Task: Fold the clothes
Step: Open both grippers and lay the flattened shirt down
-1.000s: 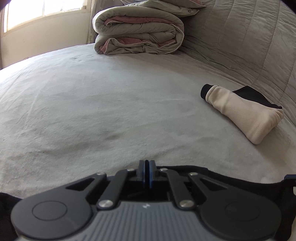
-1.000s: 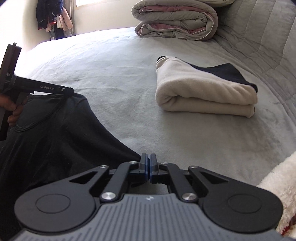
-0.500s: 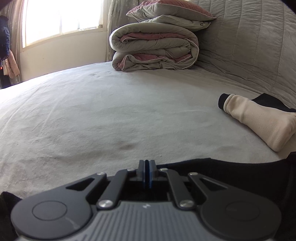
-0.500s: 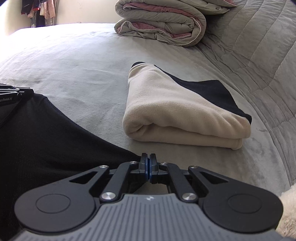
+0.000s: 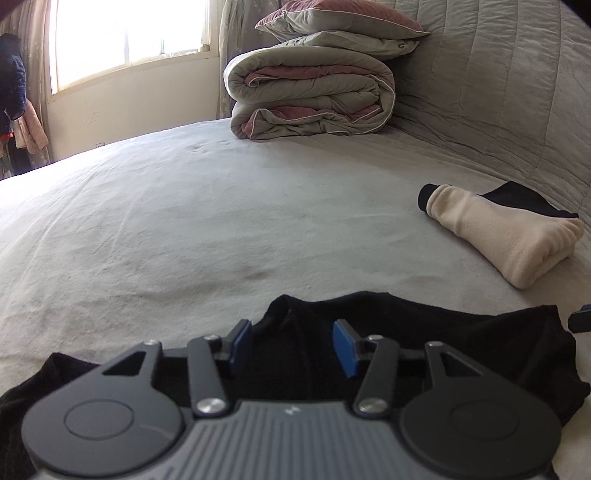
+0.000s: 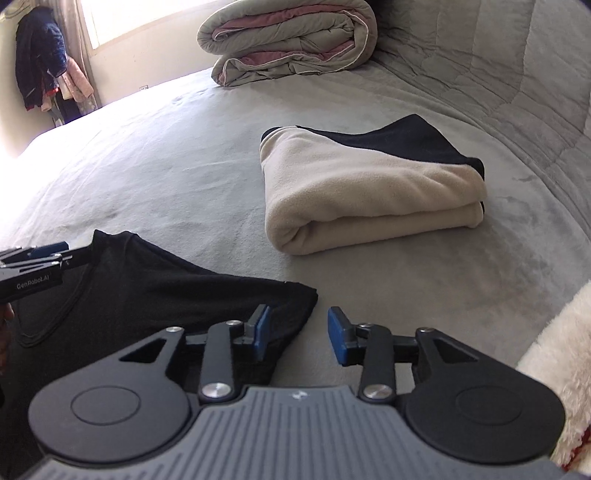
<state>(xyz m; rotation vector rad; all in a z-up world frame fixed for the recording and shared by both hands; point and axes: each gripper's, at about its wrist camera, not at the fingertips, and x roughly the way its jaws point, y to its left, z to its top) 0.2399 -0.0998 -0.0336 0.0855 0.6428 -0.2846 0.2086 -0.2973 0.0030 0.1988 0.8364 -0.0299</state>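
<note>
A black shirt [image 6: 147, 295] lies spread on the grey bed, neckline visible at the left. It also shows in the left wrist view [image 5: 424, 332]. My left gripper [image 5: 291, 345] is open, its blue pads just above the shirt's top edge. My right gripper [image 6: 299, 334] is open over the shirt's right corner, holding nothing. The left gripper's fingertips [image 6: 48, 251] show at the shirt's left shoulder in the right wrist view. A folded cream and black garment [image 6: 369, 184] lies beyond the shirt; it also shows in the left wrist view [image 5: 506, 232].
A folded grey and pink duvet [image 5: 310, 96] with a pillow [image 5: 343, 18] on top sits at the far end of the bed. A quilted headboard cover [image 5: 498, 92] rises on the right. A fluffy white item [image 6: 561, 354] lies at the right. Clothes [image 6: 44, 62] hang by the window.
Both grippers were shut on the black shirt's edge and have opened, letting it go. The shirt now lies flat on the bed.
</note>
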